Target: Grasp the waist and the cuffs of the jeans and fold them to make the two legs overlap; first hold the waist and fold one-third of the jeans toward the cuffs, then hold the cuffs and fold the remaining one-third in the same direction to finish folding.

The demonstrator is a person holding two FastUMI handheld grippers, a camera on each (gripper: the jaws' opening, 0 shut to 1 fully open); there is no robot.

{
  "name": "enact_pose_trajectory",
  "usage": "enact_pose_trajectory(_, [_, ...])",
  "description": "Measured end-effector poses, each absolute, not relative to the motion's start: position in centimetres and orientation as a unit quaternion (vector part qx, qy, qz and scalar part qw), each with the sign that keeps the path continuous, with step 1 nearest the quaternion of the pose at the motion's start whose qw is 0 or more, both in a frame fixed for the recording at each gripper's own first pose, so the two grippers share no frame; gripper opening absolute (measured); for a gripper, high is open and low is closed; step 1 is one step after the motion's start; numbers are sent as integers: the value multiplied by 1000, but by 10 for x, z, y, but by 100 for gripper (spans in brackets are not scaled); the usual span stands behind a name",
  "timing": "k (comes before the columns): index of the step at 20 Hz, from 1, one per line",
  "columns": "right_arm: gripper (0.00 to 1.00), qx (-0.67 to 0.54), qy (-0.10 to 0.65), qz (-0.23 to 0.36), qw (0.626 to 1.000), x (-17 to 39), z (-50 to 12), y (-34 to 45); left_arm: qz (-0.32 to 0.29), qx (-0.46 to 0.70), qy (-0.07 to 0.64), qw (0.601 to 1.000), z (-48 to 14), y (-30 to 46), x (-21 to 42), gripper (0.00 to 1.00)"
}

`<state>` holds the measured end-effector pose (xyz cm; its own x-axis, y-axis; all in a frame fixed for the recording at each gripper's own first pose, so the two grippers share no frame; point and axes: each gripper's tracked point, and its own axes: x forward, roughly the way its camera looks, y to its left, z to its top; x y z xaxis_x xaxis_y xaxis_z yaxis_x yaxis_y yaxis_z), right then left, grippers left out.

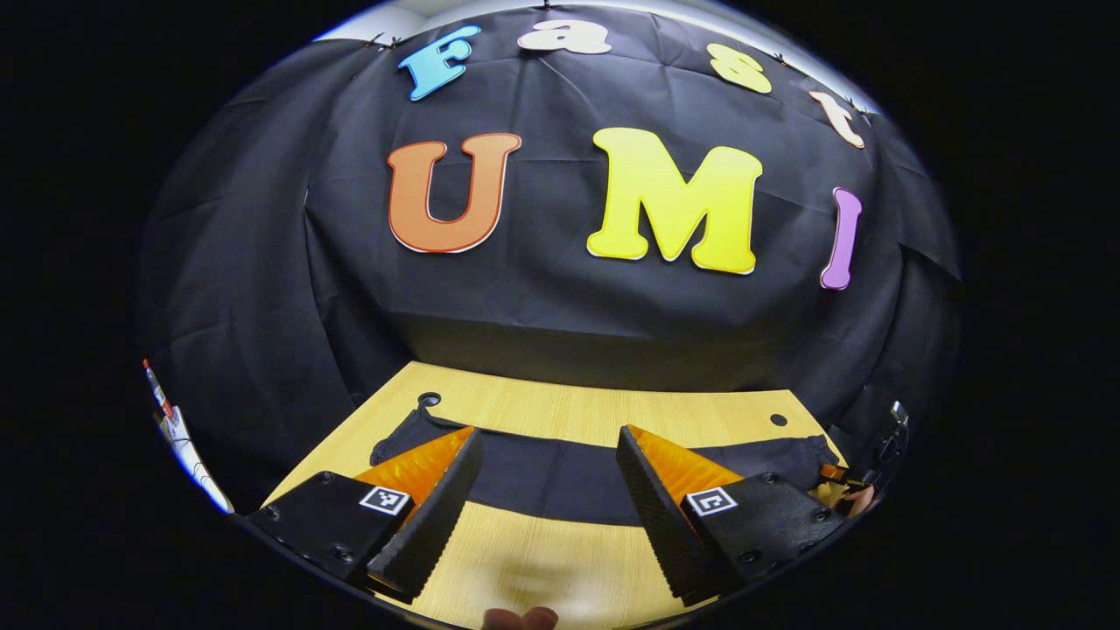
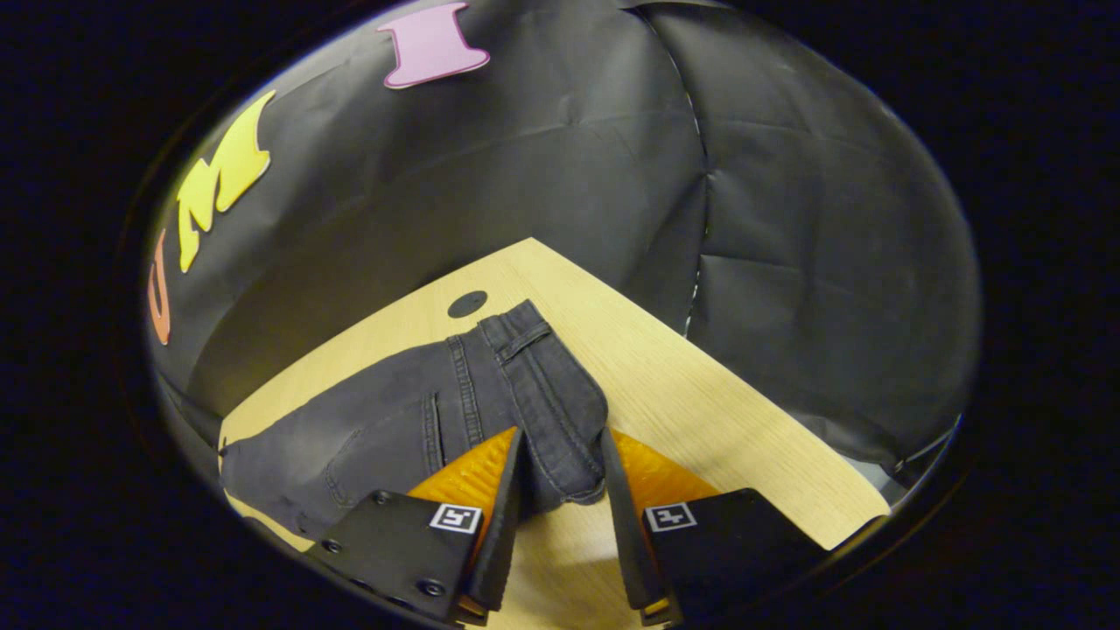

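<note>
Dark grey jeans (image 1: 560,477) lie flat across the light wooden table (image 1: 569,407), seen as a long band in the left gripper view. My left gripper (image 1: 549,433) hovers open just in front of that band, nothing between its fingers. In the right gripper view the jeans (image 2: 376,420) stretch away to the left, and the waistband (image 2: 542,376) runs straight toward me. My right gripper (image 2: 563,437) stands partly open astride the waistband's near end, one finger at each edge of the fabric, which lies flat and unbunched.
The table has a round hole near each far corner (image 1: 429,399) (image 1: 778,420) (image 2: 466,304). Black cloth walls close in the back and sides. A hand (image 1: 862,497) shows at the right edge of the left gripper view, at the jeans' end. The table's right edge (image 2: 770,420) runs diagonally.
</note>
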<state>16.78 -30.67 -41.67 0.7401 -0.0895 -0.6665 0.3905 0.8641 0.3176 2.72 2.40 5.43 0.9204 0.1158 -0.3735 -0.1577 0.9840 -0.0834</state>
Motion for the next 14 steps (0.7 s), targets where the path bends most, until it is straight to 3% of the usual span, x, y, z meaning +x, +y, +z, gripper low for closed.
enact_pose_trajectory(1, [37, 226, 337, -132, 904, 168, -417, -307, 72, -59, 186, 978, 55, 26, 25, 99])
enact_pose_trajectory(4, [25, 228, 357, -134, 896, 170, -416, -307, 77, -62, 185, 978, 53, 34, 22, 99])
enact_pose_trajectory(7, [1, 203, 344, -142, 906, 169, -385, -307, 82, -67, 184, 977, 50, 44, 17, 99])
enact_pose_trajectory(14, [1, 124, 270, -74, 952, 176, -236, -229, 99, -77, 153, 980, 49, 90, 4, 99])
